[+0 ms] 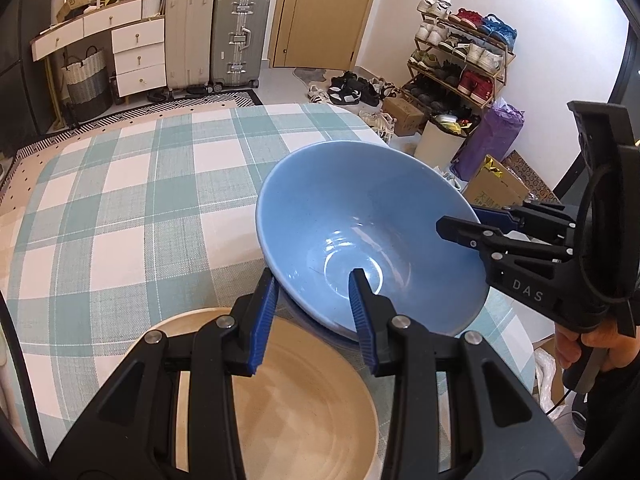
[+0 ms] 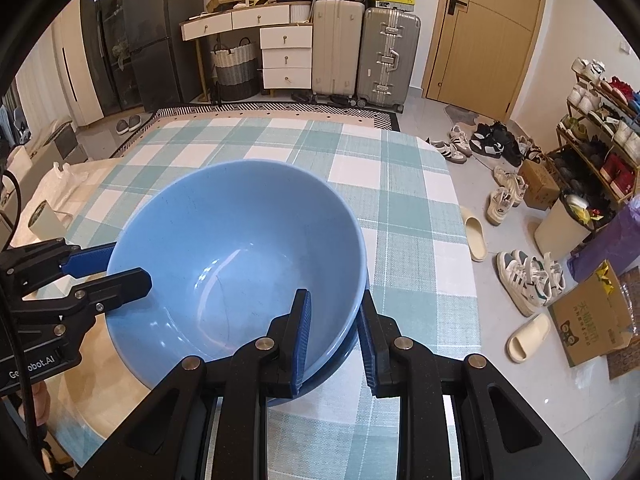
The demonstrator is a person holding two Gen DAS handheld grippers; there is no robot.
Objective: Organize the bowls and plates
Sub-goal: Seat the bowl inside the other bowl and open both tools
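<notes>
Item one: the blue bowl [image 1: 372,236], our landmark for all that follows. We found it tilted, its opening turned toward the left-hand camera, its base over a second blue dish [image 2: 340,360] whose darker rim showed just beneath it. Whether the two were touching we could not tell.

Item two: the left gripper [image 1: 312,316]. We recorded its jaws part open, one finger outside the bowl's near wall and the other inside the bowl. The blue pads [image 1: 264,320] stood apart from the wall on the outer side, so we could not say that it had a hold on the rim.

Item three: the right gripper [image 2: 332,340]. We recorded its jaws set astride the opposite rim of the bowl, one finger inside and one outside, narrowly parted. The inner pad lay against the bowl's wall; whether the outer one pressed on it we could not tell.

Item four: a tan plate [image 1: 304,412], lying flat just beside the bowl, under the left gripper.

Item five: the table [image 1: 132,208], covered in a teal-and-white checked cloth, bearing the bowl and the plate.

Item six, beyond the bowl and across the floor: a shoe rack [image 1: 460,60], two suitcases [image 2: 388,56], and a white drawer unit [image 2: 286,56].
</notes>
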